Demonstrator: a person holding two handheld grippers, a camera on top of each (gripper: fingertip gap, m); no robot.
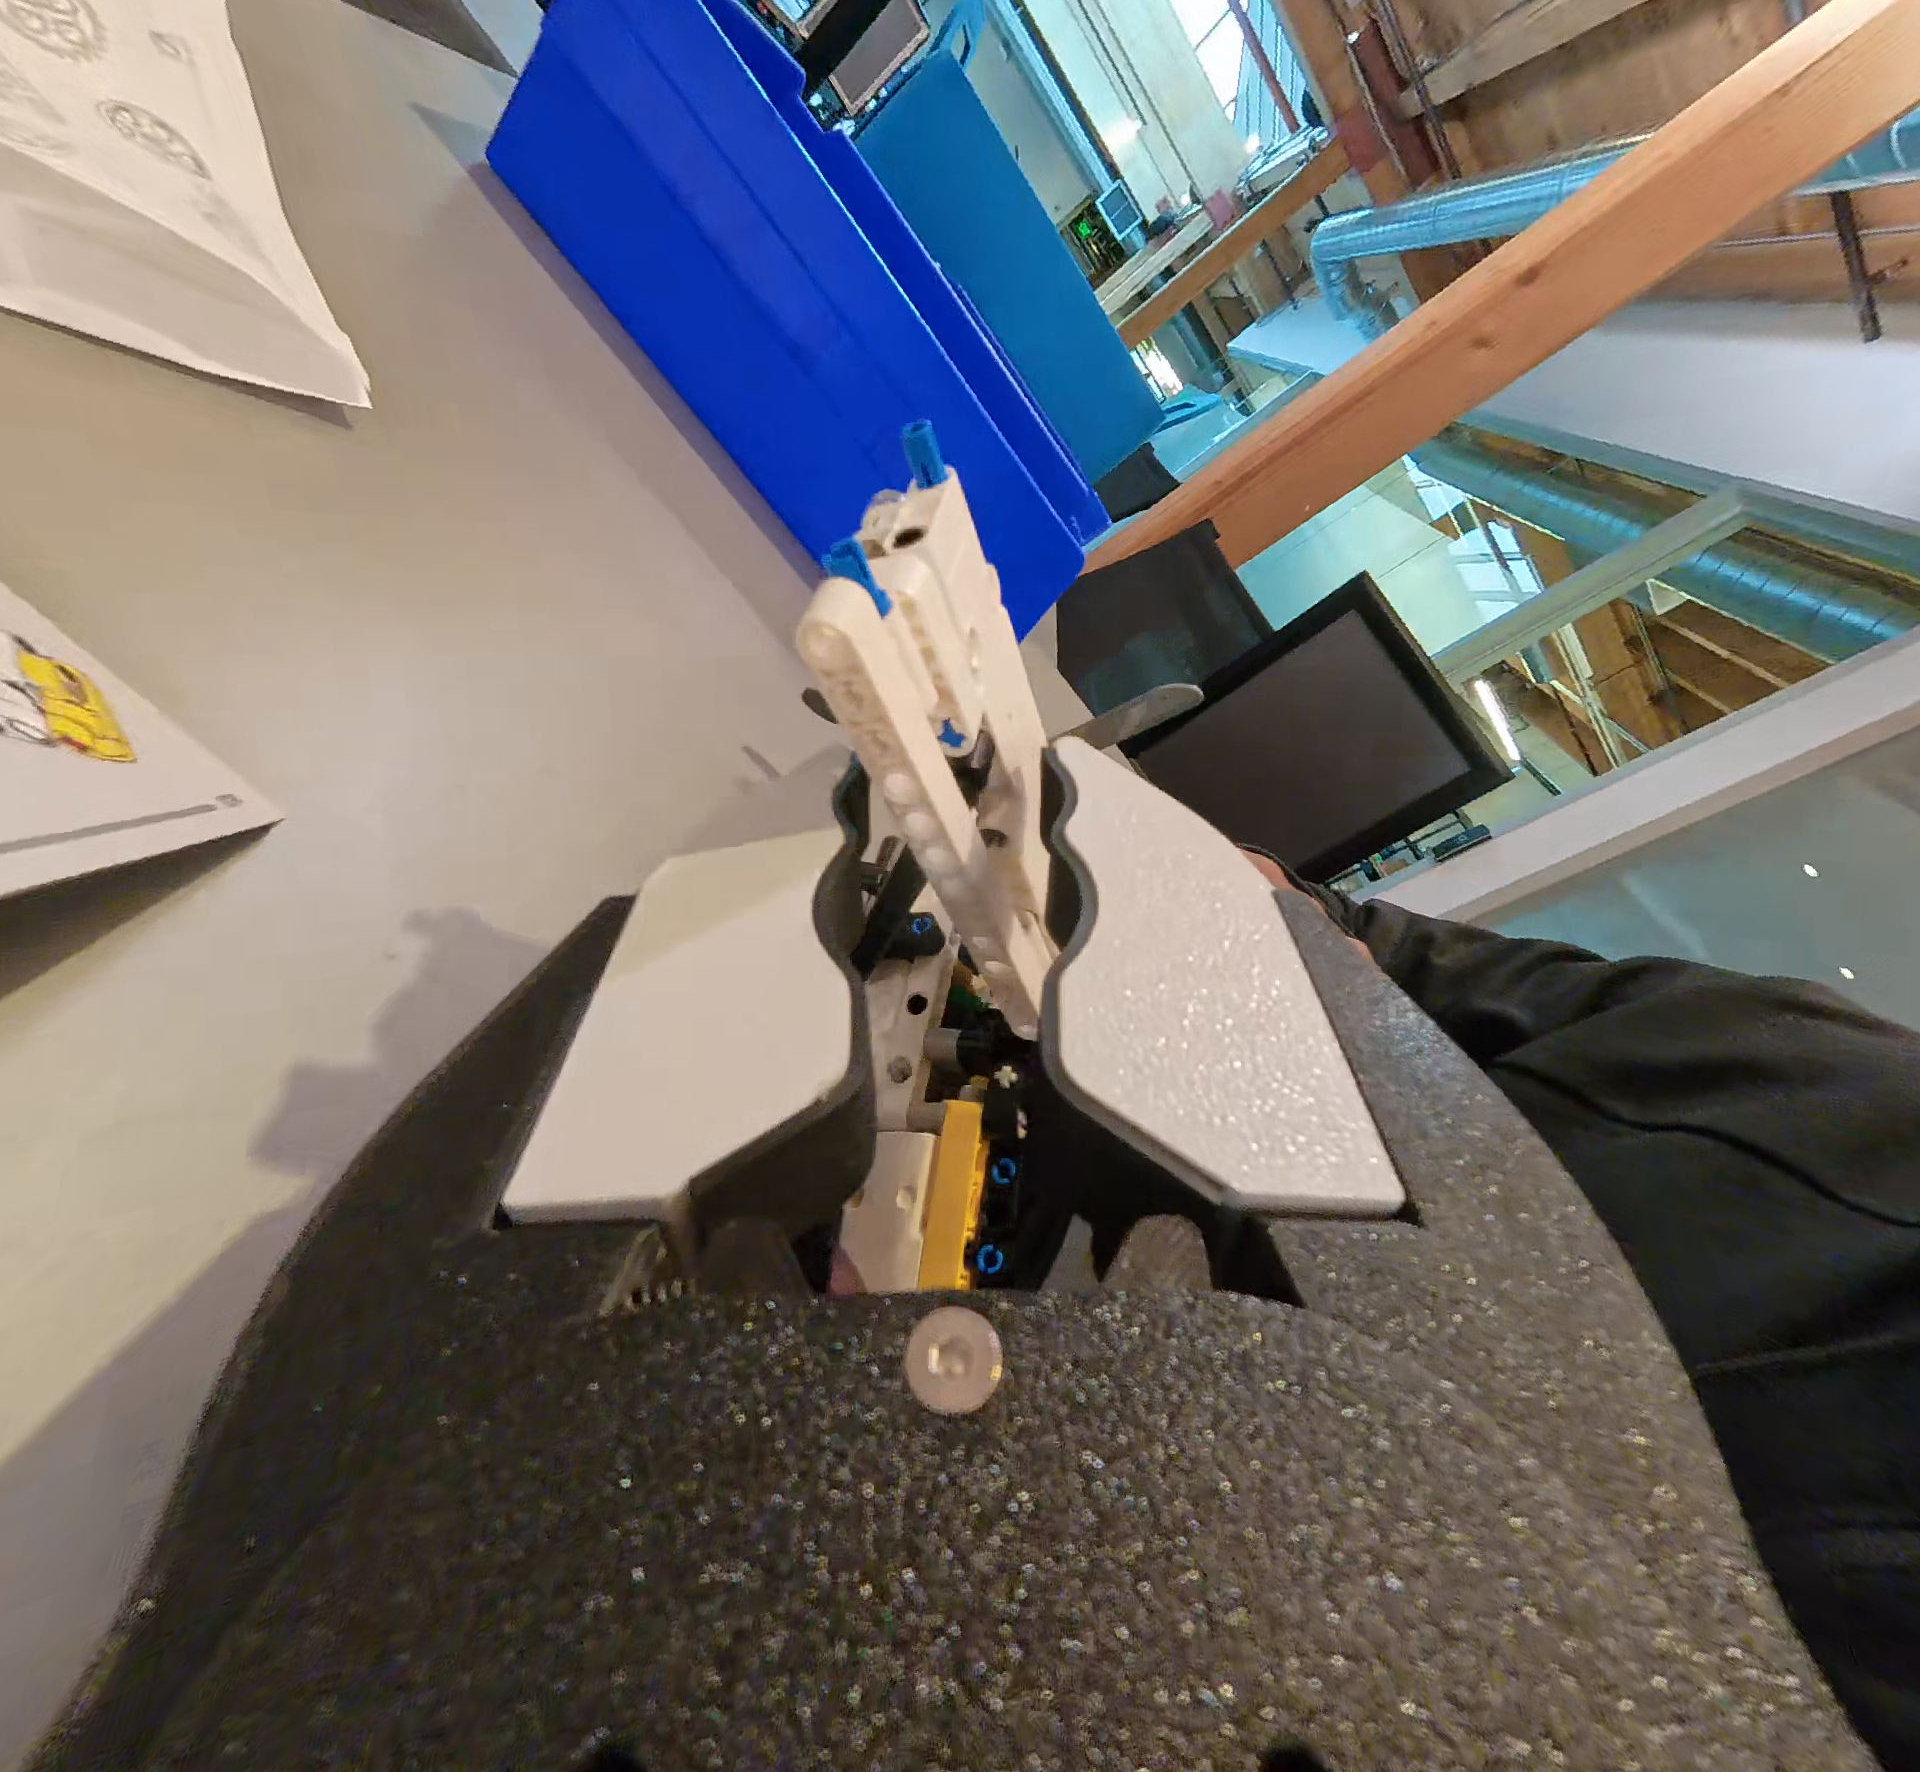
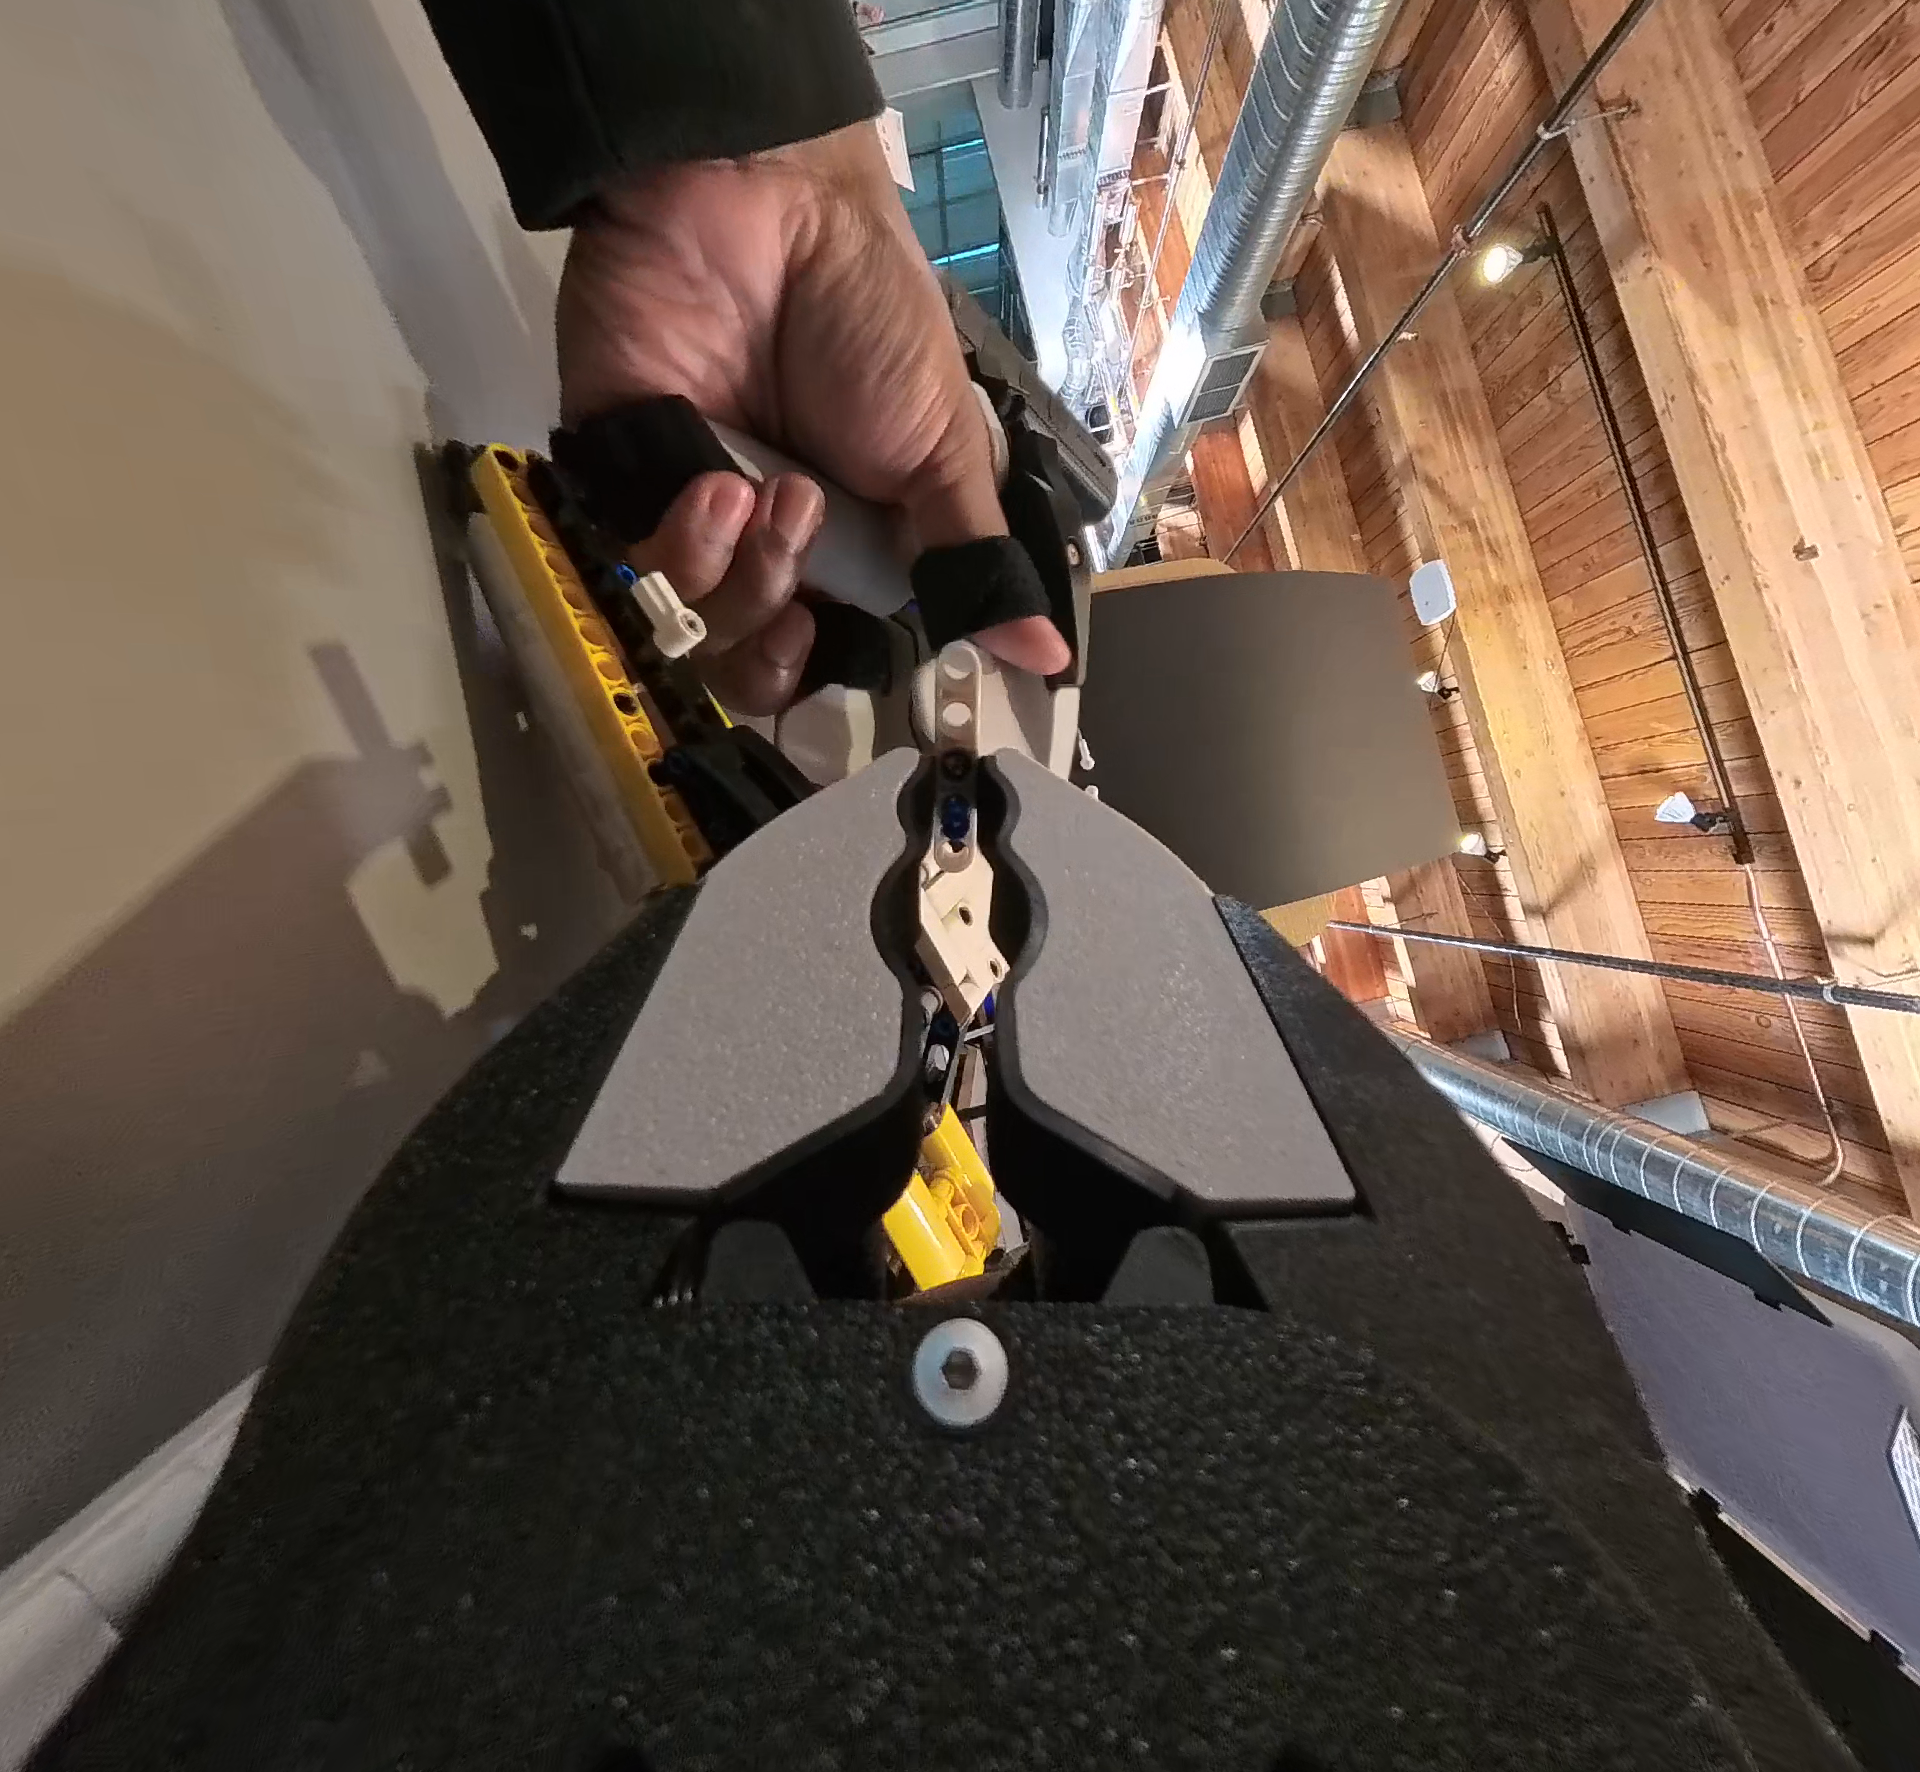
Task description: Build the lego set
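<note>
Two grippers meet on one toy-brick model (image 1: 940,683), a build of white, yellow and black perforated beams with small blue pins.

From my left wrist camera, the left gripper (image 1: 951,808) has its fingers partly apart, with the model's white beams rising between them and leaning toward the far left. The right-hand pad (image 1: 1070,849) lies against the white beam. On the other side I see dark space and black parts between pad and beam, so I cannot say for sure that this gripper is clamped on it. Lower down, between the finger roots, yellow and white sections of the model show. Beyond the beam tips stands a blue plastic bin (image 1: 748,247) on the grey table (image 1: 468,631). Printed instruction sheets (image 1: 125,143) lie on the table at the left of this view, and a dark monitor (image 1: 1320,735) sits to the right.

From my right wrist camera, the right gripper (image 2: 956,787) has its fingers nearly together, closed on a thin white beam (image 2: 958,699) that pokes out past the tips; a black hole and a blue pin show in the narrow slot between the pads. Just ahead, the person's hand (image 2: 790,434), with black straps on its fingers, grips the handle of the left gripper. The model's long yellow beam (image 2: 582,652) runs to the left of the hand, close to the table.
</note>
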